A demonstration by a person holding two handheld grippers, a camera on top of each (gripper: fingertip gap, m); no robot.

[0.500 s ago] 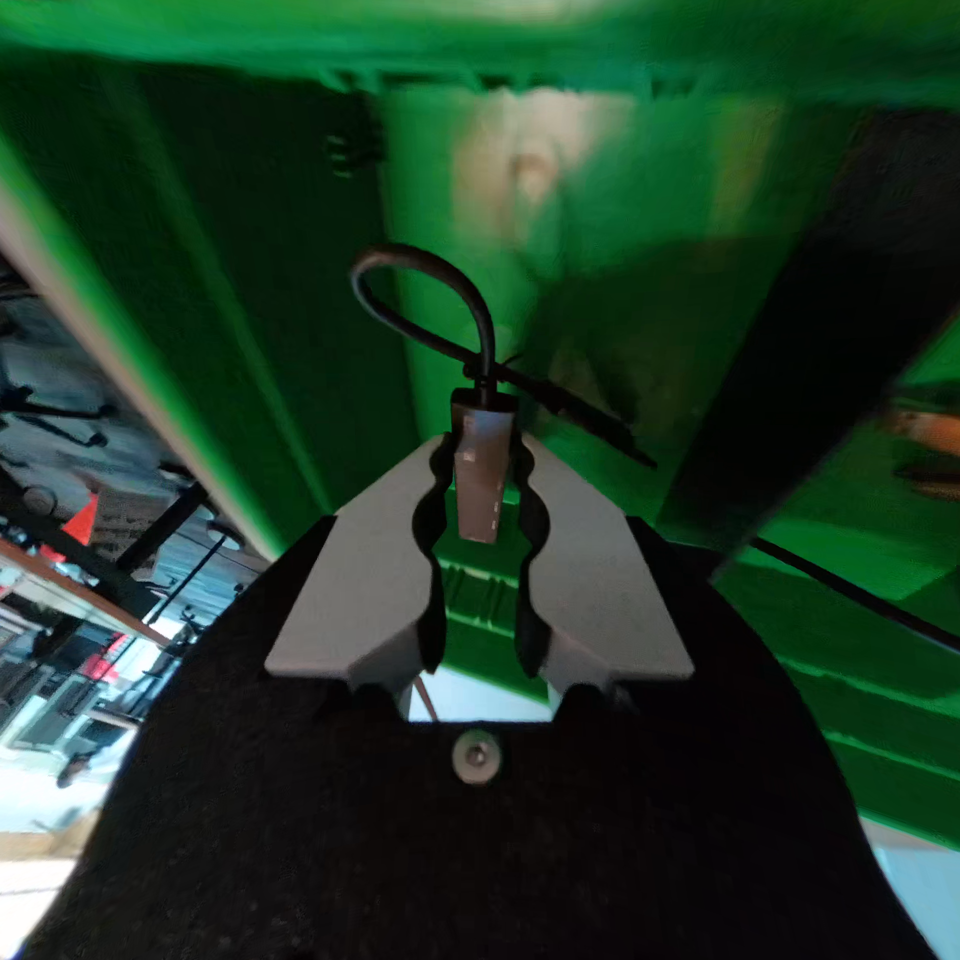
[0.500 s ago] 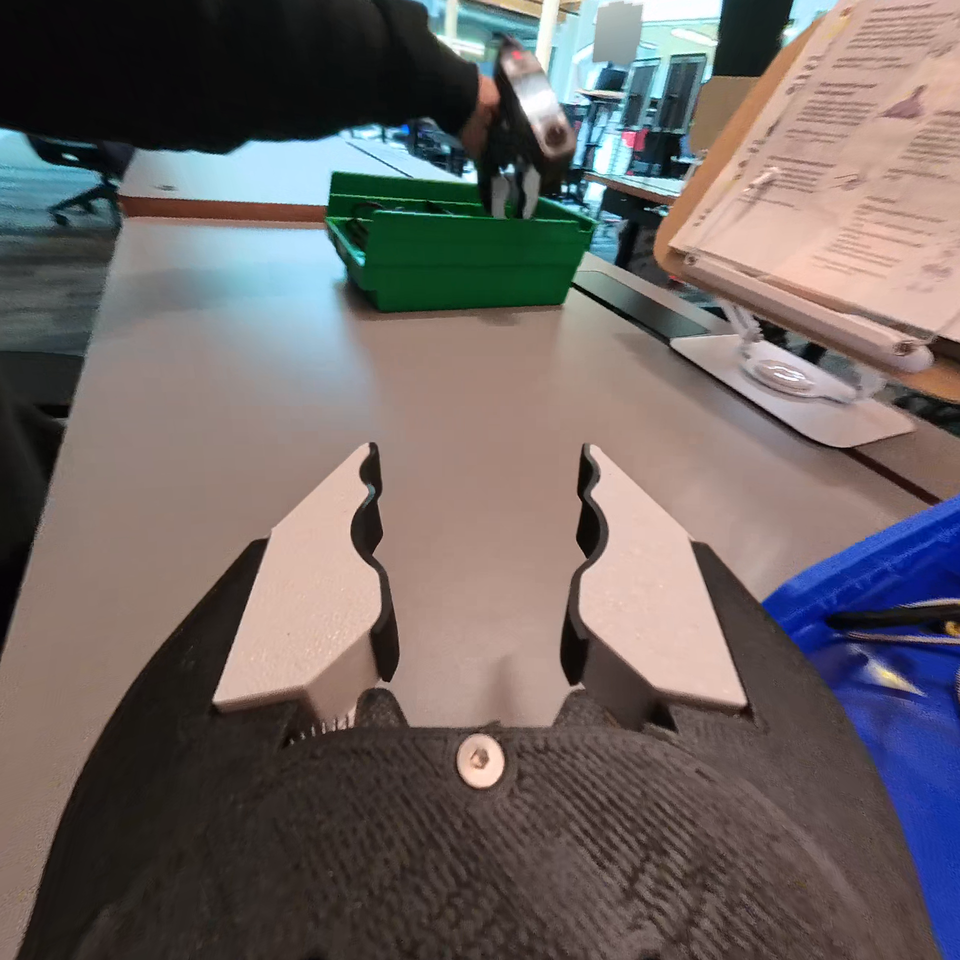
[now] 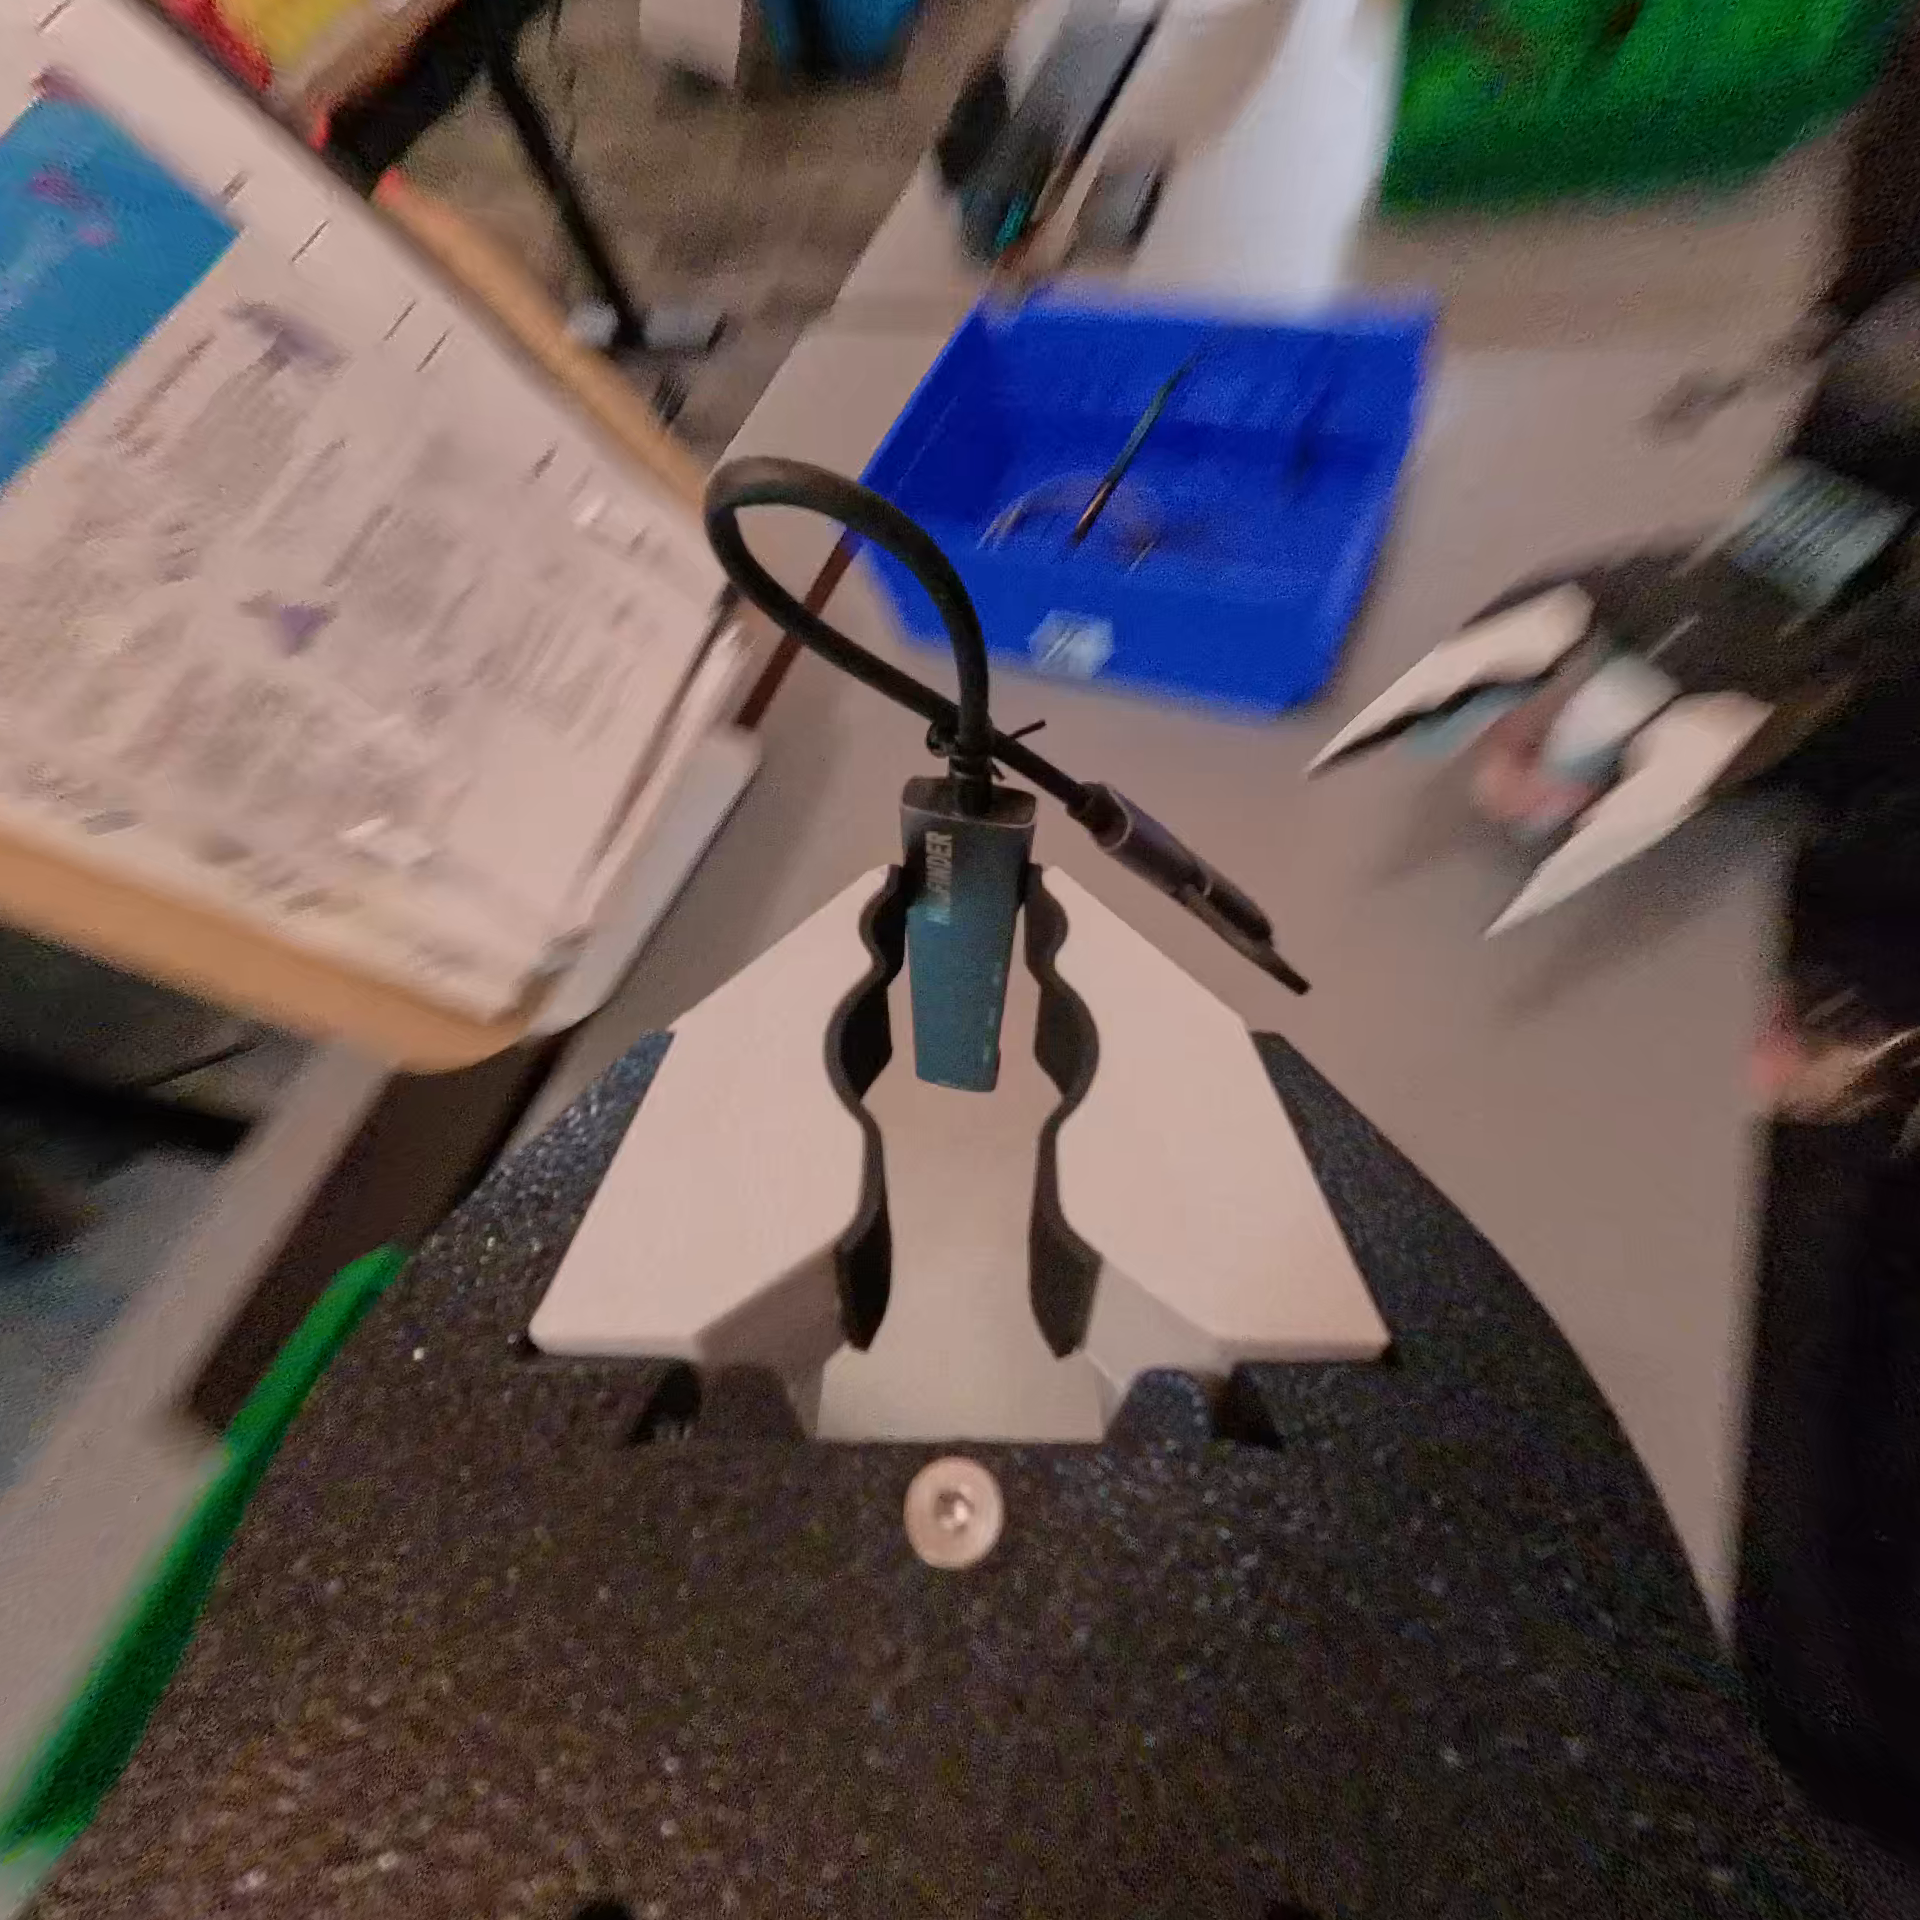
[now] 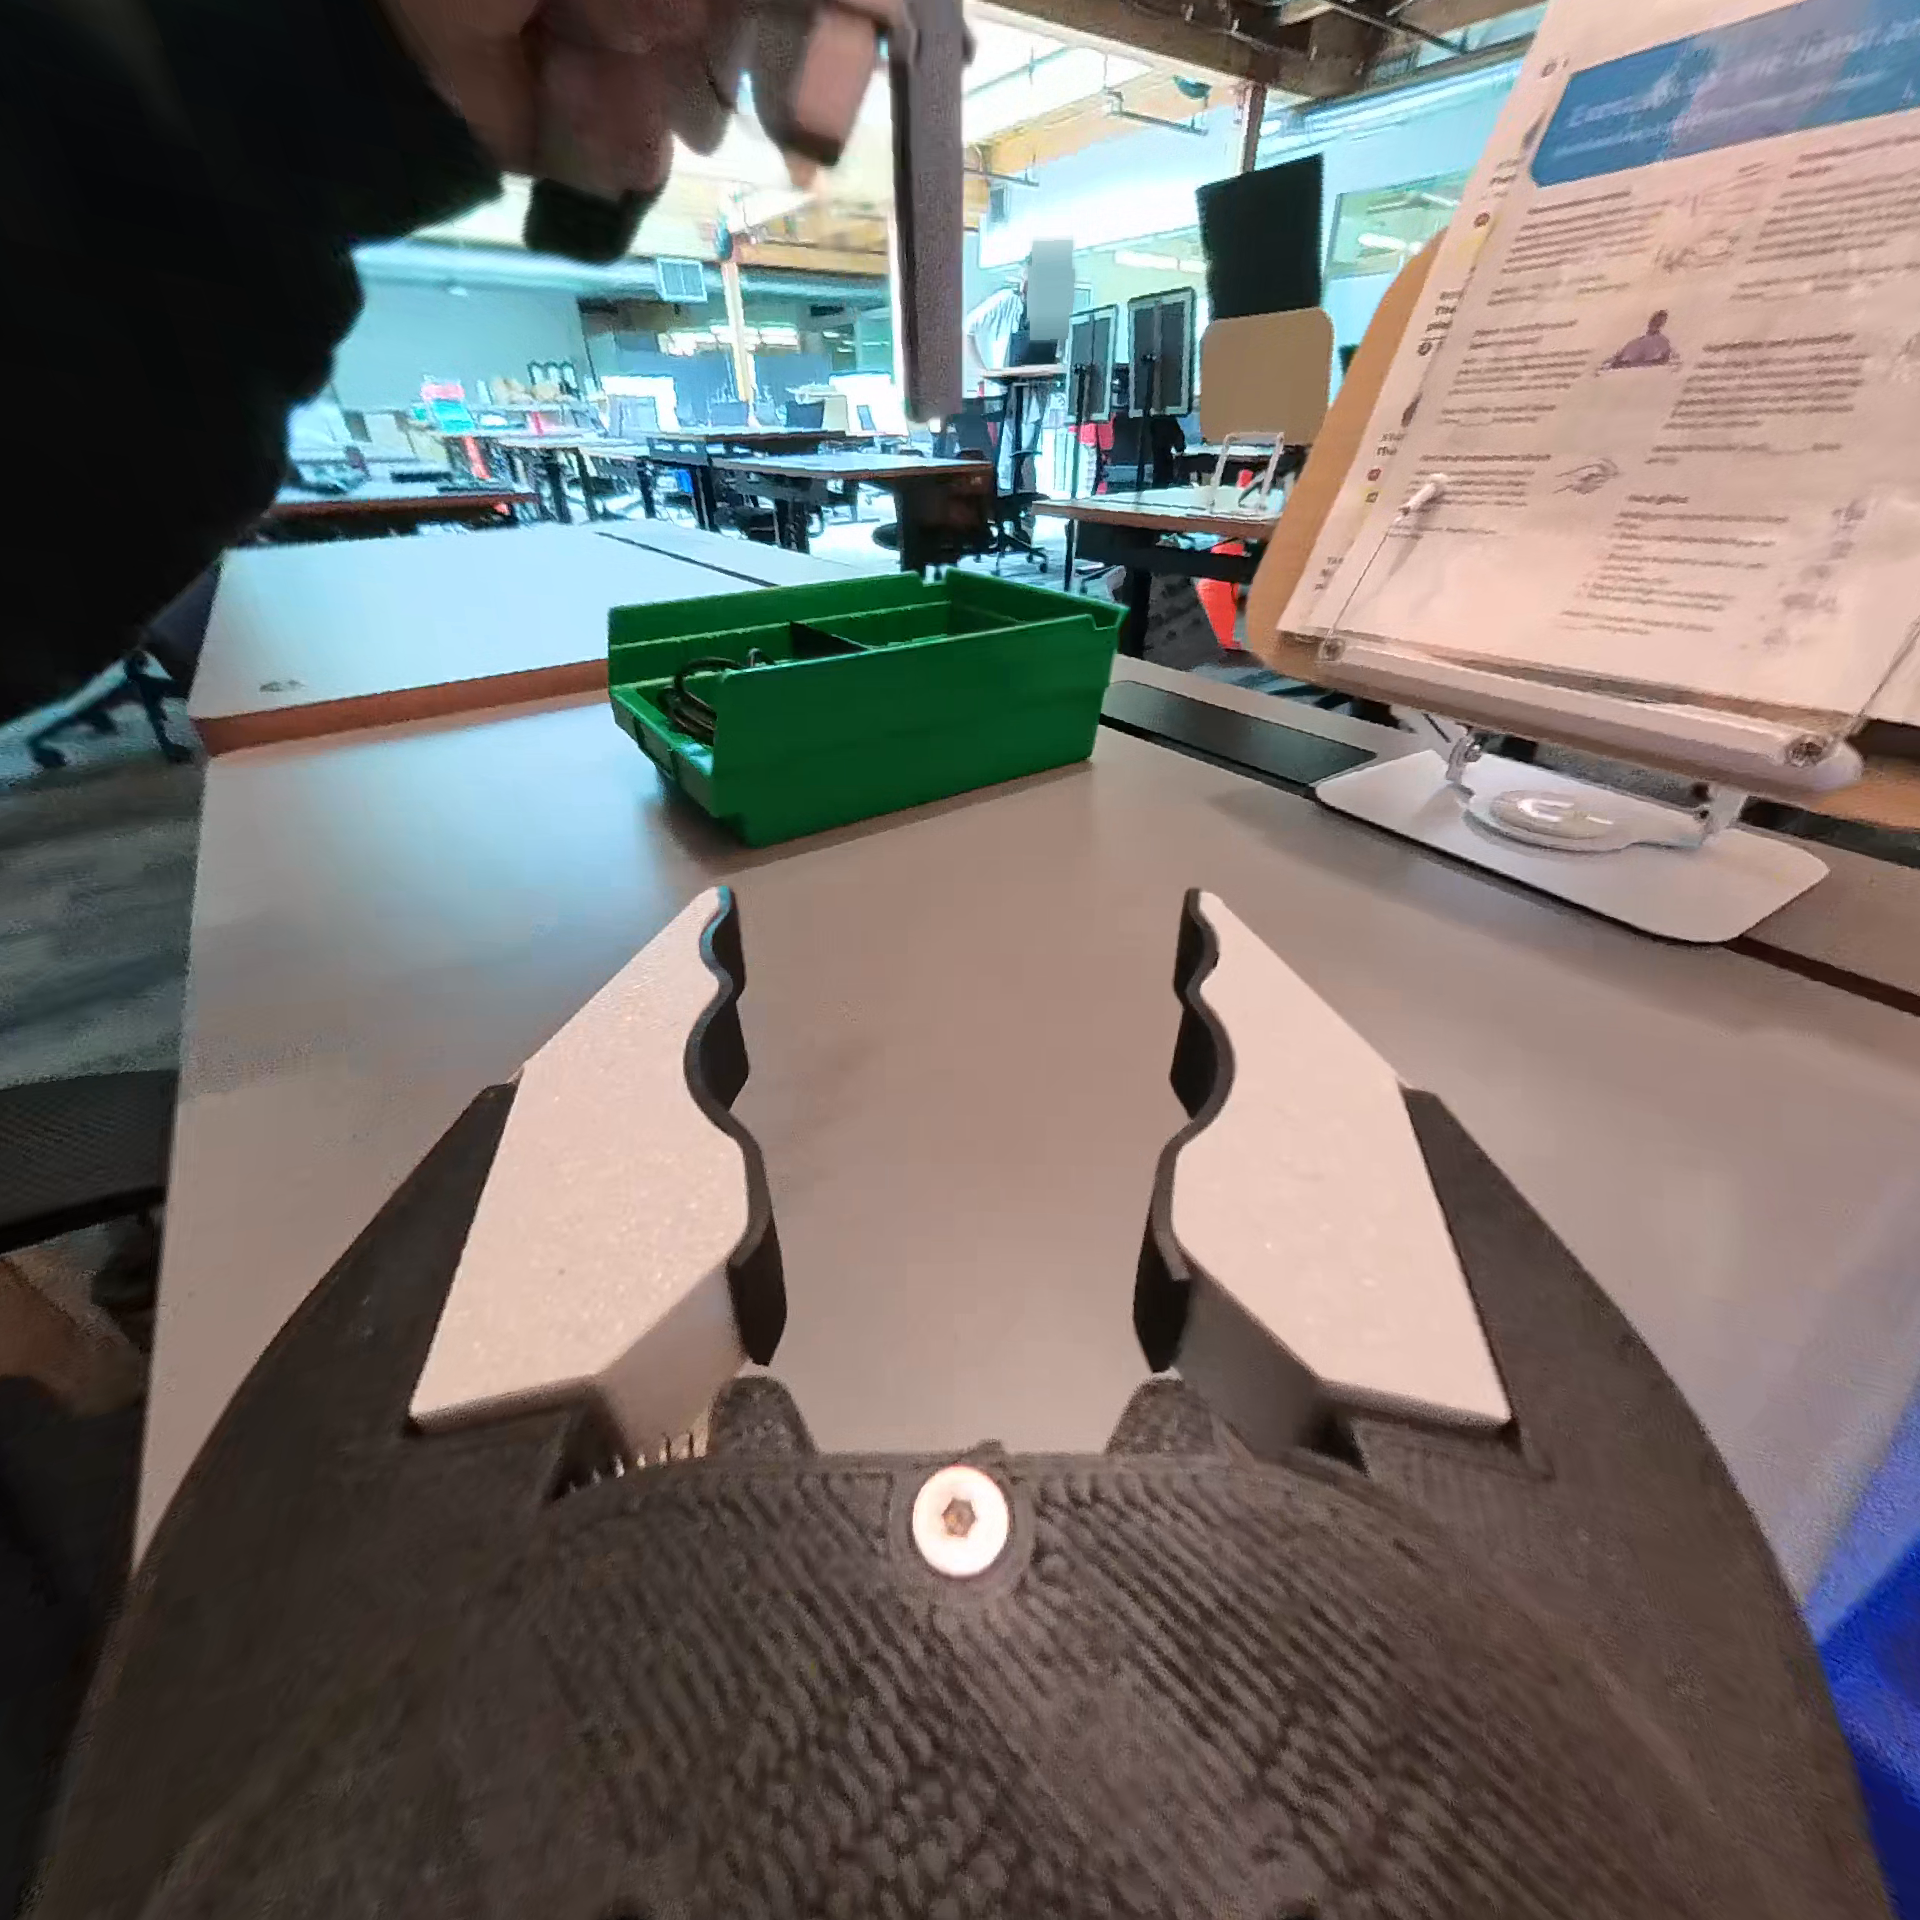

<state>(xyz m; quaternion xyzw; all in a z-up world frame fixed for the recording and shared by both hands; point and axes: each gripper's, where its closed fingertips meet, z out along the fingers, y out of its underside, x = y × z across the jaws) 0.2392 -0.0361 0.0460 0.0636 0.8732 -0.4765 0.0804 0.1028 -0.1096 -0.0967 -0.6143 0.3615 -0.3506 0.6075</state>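
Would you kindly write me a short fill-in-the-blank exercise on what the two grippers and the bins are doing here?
1. The left gripper is shut on a small ____ with a looped black cable.
2. The right gripper is ____ and holds nothing.
3. The bin ahead of the right gripper is ____.
4. The bin beyond the left gripper is ____.

Missing words: adapter; open; green; blue

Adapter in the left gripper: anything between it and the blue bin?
Nothing visible. The left gripper is shut on the adapter, whose looped cable sticks out in front. Between it and the blue bin only bare grey table shows. The open right gripper sits off to the side, the document stand opposite.
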